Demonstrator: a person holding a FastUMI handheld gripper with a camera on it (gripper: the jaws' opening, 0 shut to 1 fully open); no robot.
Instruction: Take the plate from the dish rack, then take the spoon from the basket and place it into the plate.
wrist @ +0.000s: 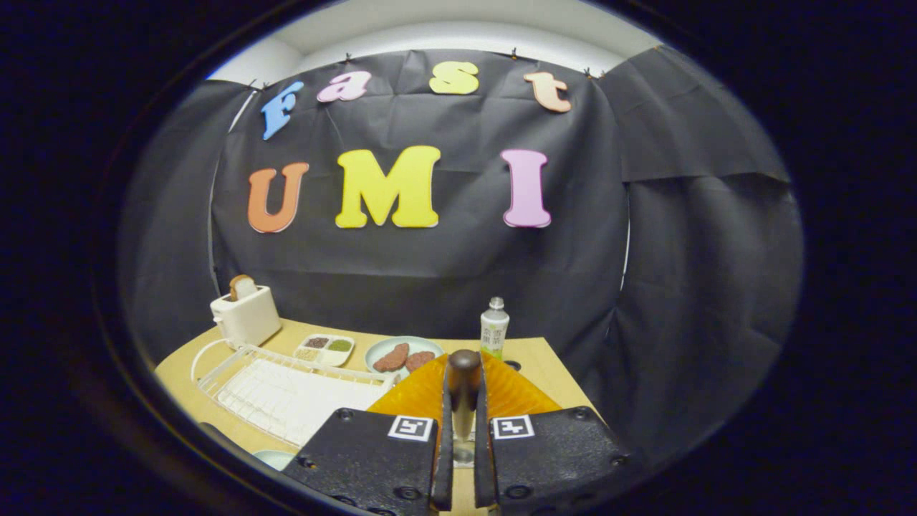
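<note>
The wooden table point(544, 358) crosses the lower middle of the frame, and on it at lower left lies the white wire dish rack point(286, 390), apparently without the plate. An orange ribbed plate point(512, 394) sits just beyond the fingers at lower centre. Behind the rack stand a white toaster point(246, 315), a pale dish with two brown patties point(401, 355), a small divided tray point(326, 349) and, right of centre, a slim bottle point(494, 326). The gripper point(463, 430) at the bottom has its jaws drawn narrow, pinching the dark-handled spoon point(463, 387) upright between them. I judge the plate already fetched and the spoon in transit; next calls for lowering it over the orange plate and releasing.
</note>
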